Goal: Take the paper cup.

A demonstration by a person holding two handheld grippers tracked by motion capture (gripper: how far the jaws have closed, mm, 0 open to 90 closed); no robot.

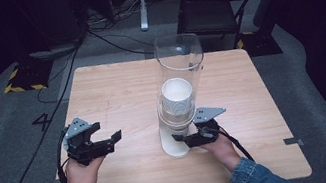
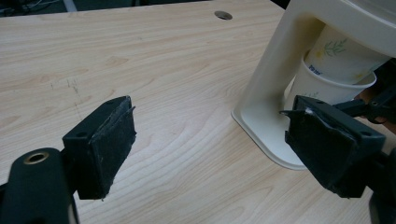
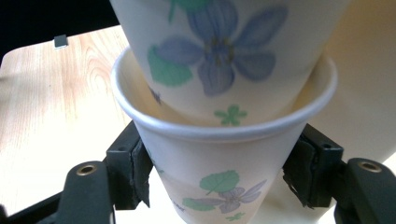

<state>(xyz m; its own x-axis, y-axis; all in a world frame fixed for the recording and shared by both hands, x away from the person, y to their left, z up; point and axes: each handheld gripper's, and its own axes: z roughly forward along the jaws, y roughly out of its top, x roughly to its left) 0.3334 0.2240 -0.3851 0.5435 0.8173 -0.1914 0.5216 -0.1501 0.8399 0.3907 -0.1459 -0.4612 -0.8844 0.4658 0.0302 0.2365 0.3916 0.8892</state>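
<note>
Gripping the bottom paper cup just under its rim below the dispenser near the table's front, the right gripper needs gentle pressure, since thin paper crushes easily, while the left gripper waits wide open, holding nothing.

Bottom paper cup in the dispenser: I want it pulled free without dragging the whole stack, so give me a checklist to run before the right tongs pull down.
1. Right tongs straddle the bottom paper cup: ok.
2. Pads pressing the cup wall on both sides: cannot tell.
3. Grip below the rim, not on the next cup: ok.
4. Left tongs open and off the dispenser base: ok.
5. Dispenser braced against tipping: not ok, nothing holds it.
</note>
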